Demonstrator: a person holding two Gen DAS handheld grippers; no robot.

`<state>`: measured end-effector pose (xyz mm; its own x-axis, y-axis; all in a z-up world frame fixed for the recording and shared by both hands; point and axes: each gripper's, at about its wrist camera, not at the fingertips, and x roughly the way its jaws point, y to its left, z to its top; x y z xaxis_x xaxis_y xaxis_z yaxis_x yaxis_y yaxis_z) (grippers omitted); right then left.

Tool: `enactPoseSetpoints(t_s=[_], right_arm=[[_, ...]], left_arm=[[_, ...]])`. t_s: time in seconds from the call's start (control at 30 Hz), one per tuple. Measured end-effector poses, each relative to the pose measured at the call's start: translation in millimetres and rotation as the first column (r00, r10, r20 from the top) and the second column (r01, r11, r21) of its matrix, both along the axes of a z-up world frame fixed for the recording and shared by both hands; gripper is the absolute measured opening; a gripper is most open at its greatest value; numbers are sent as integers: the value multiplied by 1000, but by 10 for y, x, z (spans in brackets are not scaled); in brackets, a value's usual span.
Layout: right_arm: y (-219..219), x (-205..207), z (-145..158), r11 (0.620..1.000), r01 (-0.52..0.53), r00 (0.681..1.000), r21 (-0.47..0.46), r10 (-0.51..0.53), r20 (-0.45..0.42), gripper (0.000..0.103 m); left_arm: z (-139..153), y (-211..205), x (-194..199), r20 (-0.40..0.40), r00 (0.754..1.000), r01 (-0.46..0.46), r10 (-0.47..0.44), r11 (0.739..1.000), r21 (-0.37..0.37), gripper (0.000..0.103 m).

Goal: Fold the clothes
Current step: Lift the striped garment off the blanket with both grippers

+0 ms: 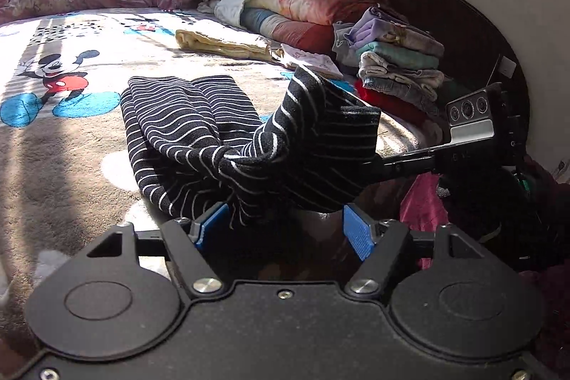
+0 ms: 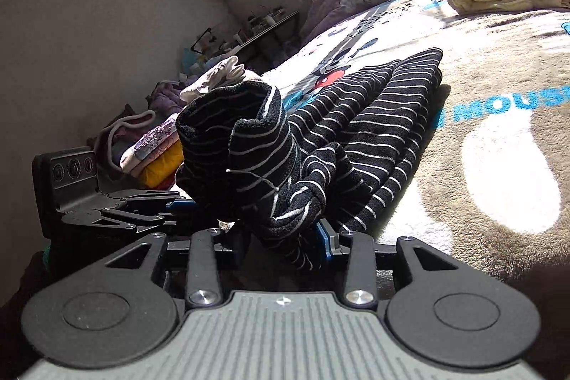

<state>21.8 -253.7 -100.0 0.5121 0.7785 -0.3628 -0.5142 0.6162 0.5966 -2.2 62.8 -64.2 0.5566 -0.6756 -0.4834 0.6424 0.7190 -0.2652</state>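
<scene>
My left hand-held gripper (image 1: pixel 285 230) gapes wide under the black white-striped knit garment (image 1: pixel 199 130) on the bed; my right hand-held gripper (image 2: pixel 285 237) pinches its near end, long axis running away

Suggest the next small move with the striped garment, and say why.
Probably close the left gripper on the near hem: its blue fingers stand apart with the striped garment hanging between them. The right gripper seems to pinch a bunched, raised corner, so the cloth cannot be spread flat on the blanket until both hold.
</scene>
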Motion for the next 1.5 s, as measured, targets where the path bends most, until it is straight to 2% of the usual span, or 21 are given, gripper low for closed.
enactPoseSetpoints(t_s=[0.07,0.17,0.23,0.3,0.37,0.47,0.57,0.7,0.83,1.03,1.37,1.43,1.5], right_arm=[[-132,-12,-14,999,13,1000,41,-12,-15,49],[-402,48,-68,979,53,997,197,-41,-62,56],[-615,159,-127,935,111,991,336,-80,-106,60],[-776,245,-203,887,185,980,424,-131,-153,61],[-817,355,-254,874,241,967,423,-179,-180,61],[-712,616,-345,876,287,953,388,-218,-212,61],[-524,886,-424,893,314,941,323,-247,-232,62],[-323,1156,-528,912,338,924,233,-274,-268,66],[-155,1315,-547,925,329,924,190,-274,-266,72],[44,1596,-533,940,314,932,135,-279,-230,74],[143,2025,-538,959,248,955,135,-219,-198,72],[167,2065,-542,965,227,960,135,-198,-198,63],[182,2089,-551,968,211,961,135,-180,-209,52]], left_arm=[[58,145,-28,24,1000,7,-5,997,-74,73],[57,356,116,-19,996,-86,84,975,-206,74],[7,430,257,-75,986,-161,146,952,-259,74],[-57,499,411,-143,969,-235,200,924,-301,74],[-127,563,569,-219,949,-294,228,890,-347,74],[-220,626,770,-294,919,-362,263,858,-364,74],[-310,676,993,-357,891,-408,279,838,-363,74],[-411,675,1317,-383,876,-426,292,840,-336,74],[-515,630,1591,-424,860,-433,283,844,-317,74],[-575,522,1947,-430,865,-402,258,869,-288,74],[-654,382,2427,-444,871,-350,210,899,-262,72],[-639,350,2461,-428,879,-337,210,909,-246,66],[-637,318,2487,-417,886,-320,202,918,-235,40]])
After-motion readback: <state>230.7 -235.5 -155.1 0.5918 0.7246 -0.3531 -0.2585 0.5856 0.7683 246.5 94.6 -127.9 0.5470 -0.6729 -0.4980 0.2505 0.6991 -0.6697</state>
